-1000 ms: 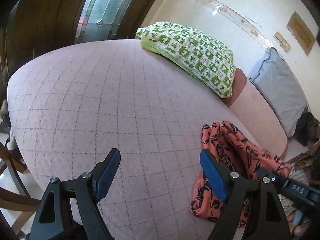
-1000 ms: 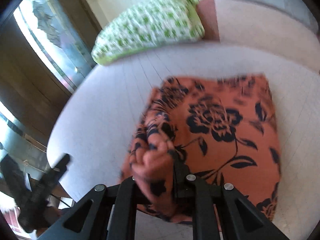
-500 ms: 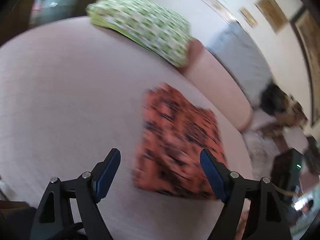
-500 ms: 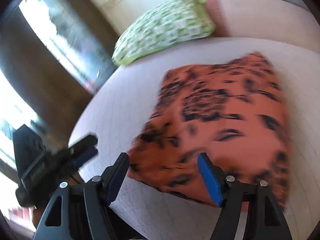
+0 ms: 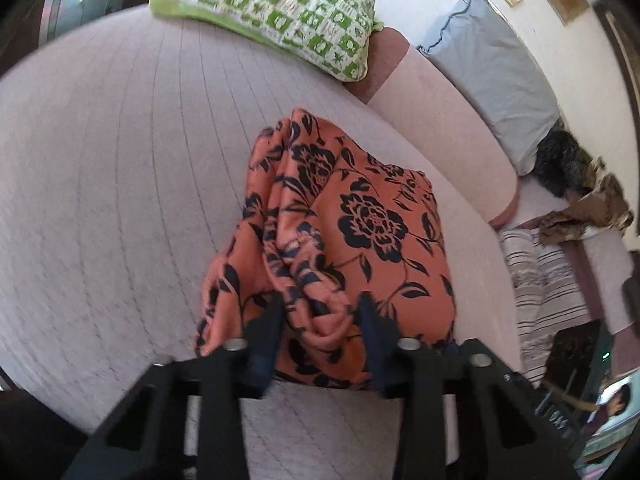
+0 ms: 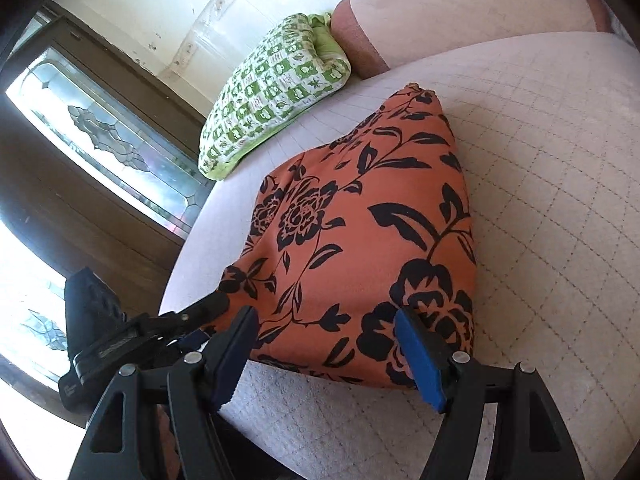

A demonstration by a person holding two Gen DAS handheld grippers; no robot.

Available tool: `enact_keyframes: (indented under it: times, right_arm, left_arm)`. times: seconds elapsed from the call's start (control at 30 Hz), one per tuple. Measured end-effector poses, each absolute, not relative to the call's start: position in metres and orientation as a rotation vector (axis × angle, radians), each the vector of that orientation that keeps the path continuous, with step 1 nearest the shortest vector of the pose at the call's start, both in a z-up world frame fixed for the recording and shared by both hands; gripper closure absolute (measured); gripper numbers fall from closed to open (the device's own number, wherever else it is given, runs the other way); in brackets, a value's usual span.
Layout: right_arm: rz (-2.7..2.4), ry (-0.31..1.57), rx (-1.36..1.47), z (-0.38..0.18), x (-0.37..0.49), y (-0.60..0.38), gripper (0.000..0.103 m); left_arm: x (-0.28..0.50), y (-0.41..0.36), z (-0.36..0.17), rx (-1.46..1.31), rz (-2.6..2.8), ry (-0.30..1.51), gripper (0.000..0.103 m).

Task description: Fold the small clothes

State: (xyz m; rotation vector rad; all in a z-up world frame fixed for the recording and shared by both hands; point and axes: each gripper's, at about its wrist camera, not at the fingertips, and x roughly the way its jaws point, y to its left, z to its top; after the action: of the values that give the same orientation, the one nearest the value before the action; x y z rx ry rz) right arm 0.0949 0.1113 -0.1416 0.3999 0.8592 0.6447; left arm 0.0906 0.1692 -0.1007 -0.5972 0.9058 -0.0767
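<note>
One orange cloth (image 5: 360,216) with black flowers lies on the bed (image 5: 120,160), which has a pale pink quilted cover. The cloth is folded into a thick bundle.

The left gripper (image 5: 320,316) is at the near edge of the cloth. Its jaws are closing, and a bunched fold of the orange cloth sits squeezed between its two fingers (image 5: 268,320). The cloth spreads away from this gripper toward the pillows.

The right gripper (image 6: 326,344) is at the near edge of the cloth too, just beside the left one, which shows at its left side. Its jaws stand wide apart. The cloth edge lies between the two blue pads (image 6: 420,356), but the pads do not pinch it.

There is one cloth and there are two grippers. One green and white checked pillow (image 5: 276,12) lies at the far end of the bed. One grey-blue pillow (image 5: 492,80) leans against the wall, well apart from the cloth.
</note>
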Motion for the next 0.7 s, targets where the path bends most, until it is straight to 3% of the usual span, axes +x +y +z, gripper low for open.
enact_keyframes:
  times: [0.13,0.23,0.37,0.53,0.57,0.63,0.67,0.7]
  right_arm:
    - [0.654,0.875,0.400,-0.144,0.101,0.110,0.029]
    - [0.665,0.891,0.404,-0.144,0.104,0.111,0.029]
    - [0.668,0.890,0.350,-0.148,0.111,0.121,0.027]
    - [0.680,0.898,0.337,-0.144,0.117,0.121,0.026]
    - [0.676,0.890,0.338,-0.141,0.119,0.120,0.026]
    - [0.676,0.886,0.347,-0.141,0.122,0.117,0.025]
    - [0.679,0.891,0.353,-0.142,0.125,0.116,0.025]
    - [0.681,0.893,0.359,-0.142,0.126,0.115,0.025]
  left_arm:
    - [0.082,0.184,-0.129,-0.667,-0.029,0.952,0.093]
    - [0.056,0.185,-0.106,-0.632,-0.014,0.833,0.093]
    - [0.076,0.183,-0.143,-0.614,-0.013,0.971,0.090]
    - [0.075,0.185,-0.114,-0.562,0.006,0.929,0.086]
    - [0.076,0.187,-0.104,-0.542,0.020,0.914,0.082]
    - [0.082,0.193,-0.091,-0.567,-0.007,0.893,0.060]
    - [0.086,0.196,-0.086,-0.573,-0.013,0.878,0.041]
    - [0.093,0.200,-0.077,-0.561,-0.015,0.841,0.035]
